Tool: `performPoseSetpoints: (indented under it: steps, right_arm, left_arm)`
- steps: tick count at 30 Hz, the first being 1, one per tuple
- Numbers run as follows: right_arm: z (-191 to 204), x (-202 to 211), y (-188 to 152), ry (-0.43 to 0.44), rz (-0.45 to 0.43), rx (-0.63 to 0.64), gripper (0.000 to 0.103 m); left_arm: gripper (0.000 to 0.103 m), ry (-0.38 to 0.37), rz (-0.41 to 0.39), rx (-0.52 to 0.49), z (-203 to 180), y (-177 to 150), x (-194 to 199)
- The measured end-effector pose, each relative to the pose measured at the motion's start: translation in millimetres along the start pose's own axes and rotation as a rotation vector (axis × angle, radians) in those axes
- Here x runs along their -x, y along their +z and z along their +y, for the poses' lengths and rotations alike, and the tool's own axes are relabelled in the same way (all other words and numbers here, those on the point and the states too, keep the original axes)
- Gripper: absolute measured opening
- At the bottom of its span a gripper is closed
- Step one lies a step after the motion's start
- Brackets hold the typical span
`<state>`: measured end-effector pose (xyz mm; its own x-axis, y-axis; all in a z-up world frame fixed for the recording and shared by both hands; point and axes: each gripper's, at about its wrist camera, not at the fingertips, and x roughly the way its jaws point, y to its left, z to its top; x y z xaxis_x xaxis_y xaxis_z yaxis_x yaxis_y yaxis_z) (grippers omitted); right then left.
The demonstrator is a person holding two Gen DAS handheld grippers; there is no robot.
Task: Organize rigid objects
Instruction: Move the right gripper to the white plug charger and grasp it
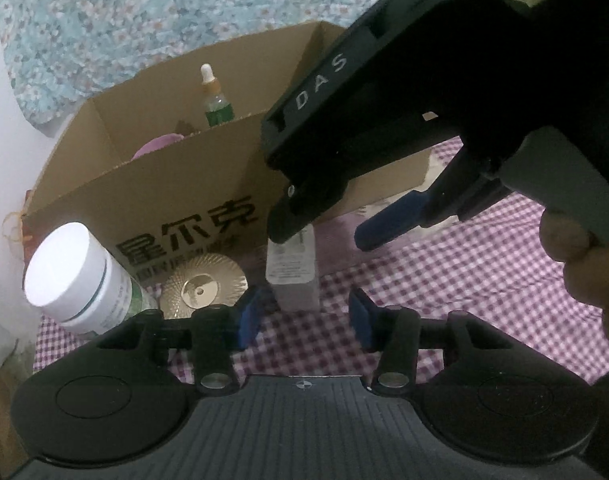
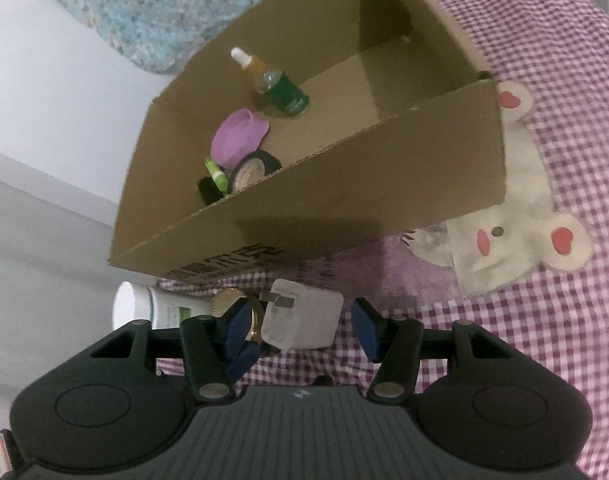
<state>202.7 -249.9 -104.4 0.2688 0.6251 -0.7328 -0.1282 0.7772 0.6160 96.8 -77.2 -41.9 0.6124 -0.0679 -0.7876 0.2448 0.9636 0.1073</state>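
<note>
While the right gripper (image 2: 302,326) is spread around the white charger (image 2: 302,318), untouched, flat smooth sides should be pinched. Light, rigid, slippery; left gripper (image 1: 304,318) is spread too, empty.

box (image 2: 384,184): matt corrugated cardboard | charger (image 2: 304,320): smooth white plastic | cloth (image 2: 544,340): woven checked fabric | disc (image 1: 202,290): shiny gold metal

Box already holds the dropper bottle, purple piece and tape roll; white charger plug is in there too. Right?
Not quite. The white charger plug is outside the cardboard box, on the checked cloth in front of it; the right wrist view shows this. The dropper bottle, purple piece and tape roll are inside.
</note>
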Motion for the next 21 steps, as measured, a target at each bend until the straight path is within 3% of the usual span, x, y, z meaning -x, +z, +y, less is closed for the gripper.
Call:
performPoseSetpoints:
  steps: [11, 16, 21]
  right_arm:
    - [2, -24, 10, -0.022, 0.07, 0.012, 0.058]
    - [-1, -22, 9, 0.017, 0.067, -0.008, 0.043]
    - [-3, -14, 5, -0.013, 0.059, 0.009, 0.042]
  left_arm:
    - [0.037, -0.007, 0.004, 0.046, 4, 1, -14]
    - [0.027, -0.017, 0.008, 0.08, 5, 6, -17]
    - [0.027, -0.042, 0.007, 0.078, -2, 2, -12]
